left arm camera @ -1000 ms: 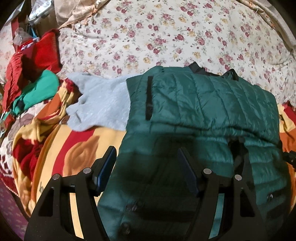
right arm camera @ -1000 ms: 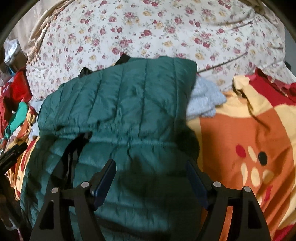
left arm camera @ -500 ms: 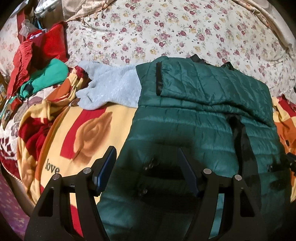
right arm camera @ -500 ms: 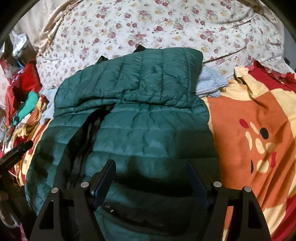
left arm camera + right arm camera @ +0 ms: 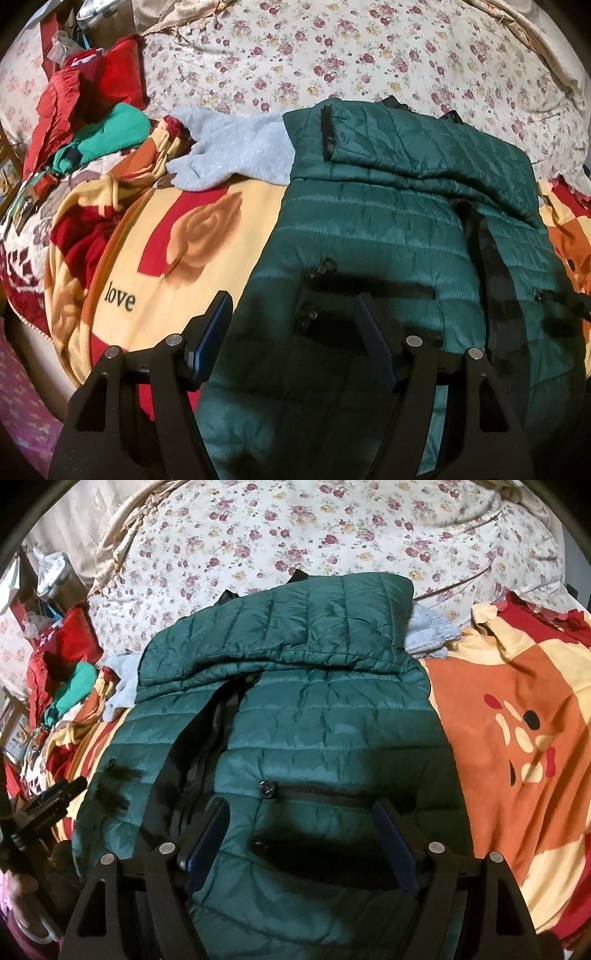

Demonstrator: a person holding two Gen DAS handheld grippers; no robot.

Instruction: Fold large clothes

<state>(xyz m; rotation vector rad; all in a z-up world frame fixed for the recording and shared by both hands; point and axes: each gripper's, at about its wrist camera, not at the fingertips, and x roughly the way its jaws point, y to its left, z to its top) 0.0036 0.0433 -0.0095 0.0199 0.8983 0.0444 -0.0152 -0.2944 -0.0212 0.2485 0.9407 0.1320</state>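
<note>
1. Left wrist view: the left gripper (image 5: 291, 325) hangs over the near part of a green quilted jacket (image 5: 388, 236), jaws spread apart with nothing between them.
2. The jacket lies on a bed, on an orange and yellow blanket (image 5: 147, 295) printed with the word "love". Its upper part is folded down over the body, and black zip pockets show on its front.
3. A grey garment (image 5: 236, 151) pokes out from under the jacket's far left corner. Farther left sits a heap of red and green clothes (image 5: 96, 125); a floral quilt (image 5: 369, 55) covers the bed behind.
4. Right wrist view: the right gripper (image 5: 301, 819) is above the jacket (image 5: 332, 720) near a zip pocket, its jaws likewise released and empty.
5. Here the jacket's front opening runs dark down its left half, the blanket (image 5: 517, 701) spreads to the right, and the left gripper (image 5: 51, 797) shows at the left edge.
</note>
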